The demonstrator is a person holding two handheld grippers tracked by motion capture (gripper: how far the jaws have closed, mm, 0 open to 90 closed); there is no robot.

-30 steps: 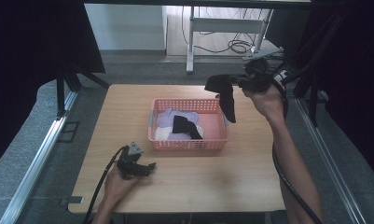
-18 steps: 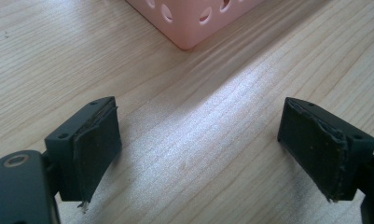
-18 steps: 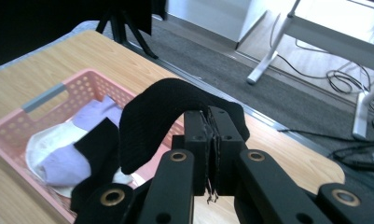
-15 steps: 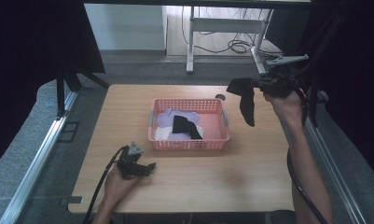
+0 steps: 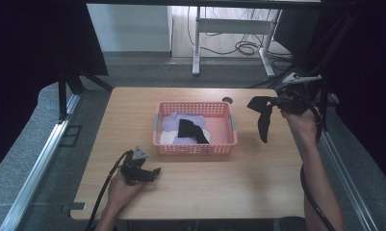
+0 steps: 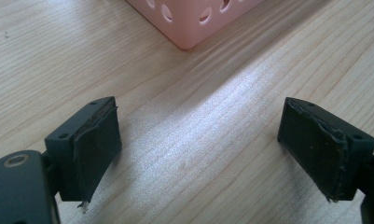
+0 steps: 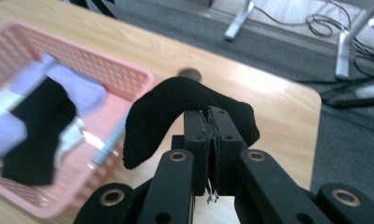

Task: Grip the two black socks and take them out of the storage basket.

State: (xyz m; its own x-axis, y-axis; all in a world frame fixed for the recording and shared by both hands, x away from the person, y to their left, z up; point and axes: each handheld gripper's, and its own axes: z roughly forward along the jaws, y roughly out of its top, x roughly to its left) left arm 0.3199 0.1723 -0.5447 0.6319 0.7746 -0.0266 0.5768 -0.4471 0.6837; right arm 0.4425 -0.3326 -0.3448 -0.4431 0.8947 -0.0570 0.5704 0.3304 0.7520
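Note:
A black sock (image 5: 263,117) hangs from my right gripper (image 5: 277,102), held above the table's right side, to the right of the pink basket (image 5: 194,149). In the right gripper view the jaws are shut on the black sock (image 7: 184,107), which drapes over them. The basket (image 7: 128,74) holds lilac and white socks (image 5: 173,121) and another black sock (image 5: 188,130). My left gripper (image 5: 152,172) rests on the table near the front left, in a hand. Its jaws stand wide open over bare wood (image 6: 198,149), with the basket's corner (image 6: 189,18) just beyond.
The wooden table (image 5: 219,192) has a round cable hole (image 5: 227,100) behind the basket. A white desk frame (image 5: 229,29) and loose cables lie on the floor beyond the far edge. Dark curtains hang at both sides.
My right gripper has carried the black sock to the right and lower, away from the basket to the table's right side. The left gripper has stayed where it was.

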